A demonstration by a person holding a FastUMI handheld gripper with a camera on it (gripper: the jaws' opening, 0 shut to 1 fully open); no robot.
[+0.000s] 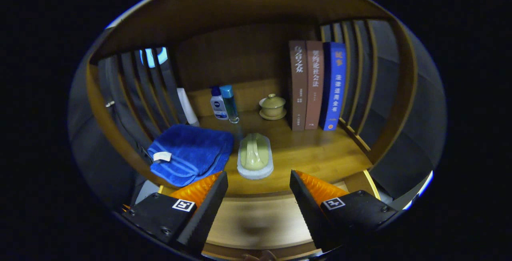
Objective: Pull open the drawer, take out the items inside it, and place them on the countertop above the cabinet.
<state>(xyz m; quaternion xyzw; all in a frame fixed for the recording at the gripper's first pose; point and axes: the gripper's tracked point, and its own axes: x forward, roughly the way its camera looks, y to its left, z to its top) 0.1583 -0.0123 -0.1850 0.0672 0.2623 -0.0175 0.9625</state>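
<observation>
Gripper (259, 191) jaws wide, empty. Brush (255, 157) and towel (188, 153) on countertop (316, 153) mid-frame — drawer (260, 221) at bottom looks emptied; likely near done.

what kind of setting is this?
Likely a mock home shelf nook: books, toiletry bottles and a blue towel on a wooden countertop. Open gripper holds nothing.

Three books stand upright, touching: two brown (298, 85) (314, 85), one blue (334, 87) on the outside. Just beside them sits a lidded olive teacup (273, 105) on its saucer (273, 116). Further along stand a white bottle (219, 105) and a teal bottle (230, 103), touching.
</observation>
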